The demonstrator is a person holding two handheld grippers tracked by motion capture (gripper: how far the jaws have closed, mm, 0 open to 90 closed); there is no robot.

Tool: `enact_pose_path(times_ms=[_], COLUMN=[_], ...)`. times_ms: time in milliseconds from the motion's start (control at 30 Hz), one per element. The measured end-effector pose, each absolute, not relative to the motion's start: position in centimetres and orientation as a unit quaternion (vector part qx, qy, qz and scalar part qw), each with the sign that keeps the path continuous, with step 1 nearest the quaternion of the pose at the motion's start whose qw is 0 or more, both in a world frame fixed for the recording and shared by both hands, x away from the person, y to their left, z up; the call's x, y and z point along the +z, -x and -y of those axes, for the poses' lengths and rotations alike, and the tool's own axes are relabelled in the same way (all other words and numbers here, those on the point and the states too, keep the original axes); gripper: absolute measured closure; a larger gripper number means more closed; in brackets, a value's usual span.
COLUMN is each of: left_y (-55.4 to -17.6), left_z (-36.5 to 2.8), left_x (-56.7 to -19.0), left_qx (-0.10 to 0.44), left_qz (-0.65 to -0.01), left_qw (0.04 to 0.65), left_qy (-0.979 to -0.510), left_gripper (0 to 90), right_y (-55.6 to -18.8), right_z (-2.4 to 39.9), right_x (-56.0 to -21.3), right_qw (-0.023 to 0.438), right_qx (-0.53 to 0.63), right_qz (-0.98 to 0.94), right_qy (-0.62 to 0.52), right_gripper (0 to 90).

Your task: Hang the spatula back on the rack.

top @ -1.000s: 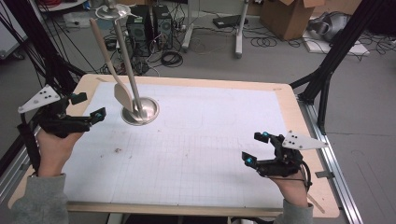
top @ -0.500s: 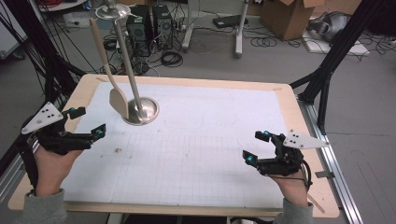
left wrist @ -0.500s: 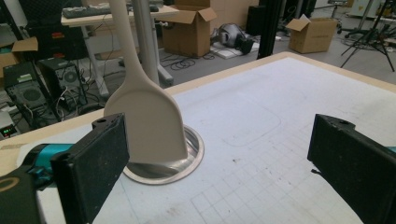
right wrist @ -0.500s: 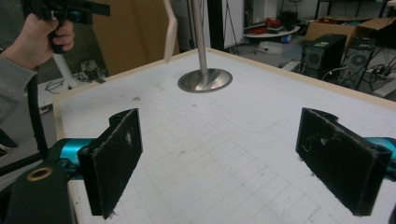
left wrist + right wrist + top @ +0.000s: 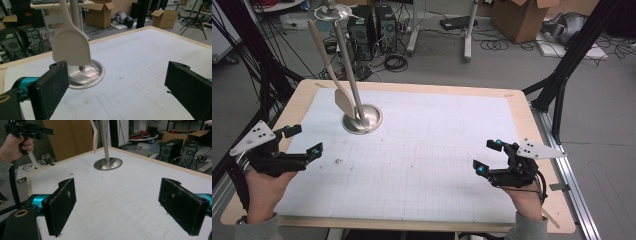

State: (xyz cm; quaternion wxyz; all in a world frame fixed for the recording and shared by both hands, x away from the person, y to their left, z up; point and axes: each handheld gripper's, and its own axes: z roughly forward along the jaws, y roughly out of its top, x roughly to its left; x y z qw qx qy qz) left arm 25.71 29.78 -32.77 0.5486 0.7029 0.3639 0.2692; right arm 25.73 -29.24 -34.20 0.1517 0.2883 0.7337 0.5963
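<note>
A: Where did the spatula [image 5: 343, 98] hang at that point?

B: At the far left of the table [image 5: 517, 105], from the top of a metal stand [image 5: 362, 119]. Its pale blade dangled just above the stand's round base and close beside the pole, with the handle running up and away toward the far side. So its long axis was close to vertical, tipped a little.

A: And which tool was closer to it?

B: The left gripper [image 5: 302, 145], clearly. It sat at the near left edge, and the spatula lay ahead of it toward the far side and slightly to the right. In the left gripper view the blade [image 5: 71, 47] hung just above the left jaw, so the line of reach was nearly straight. The right gripper [image 5: 489, 156] was at the near right, well apart from the stand, with the whole sheet between them.

A: What were the jaws doing?

B: Both pairs were spread wide and held nothing. The right gripper view showed bare grid between its pads [image 5: 61, 203].

A: So the next move?

B: I'd judge the left one had to travel forward and rise, then close across the flat of the blade or the handle, since the thing hung rather than lay
</note>
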Motion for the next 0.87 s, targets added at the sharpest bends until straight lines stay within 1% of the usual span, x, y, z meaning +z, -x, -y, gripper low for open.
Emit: enact_pose_path(times_ms=[233,500,567,867], left_y=[-24.9,-24.1,-24.0,-24.4], left_z=[-30.0,-30.5,-30.3,-29.5], left_x=[-32.8,-33.5,-33.4,-33.4], left_qx=[0.266,0.257,0.258,0.256], left_qz=[-0.365,-0.372,-0.368,-0.356], left_qw=[0.549,0.552,0.554,0.548], left_qy=[-0.704,-0.700,-0.700,-0.712], left_gripper=[6.0,6.0,6.0,6.0], right_y=[-25.7,-25.5,-25.5,-25.0], right_z=[29.5,29.8,29.9,30.1], right_x=[-34.2,-34.1,-34.0,-33.7], right_qw=[0.157,0.176,0.186,0.191], right_qx=[0.596,0.599,0.600,0.607], right_qz=[-0.731,-0.722,-0.720,-0.715], right_qy=[-0.294,-0.298,-0.295,-0.290], right_gripper=[13.8,13.8,13.8,13.8])
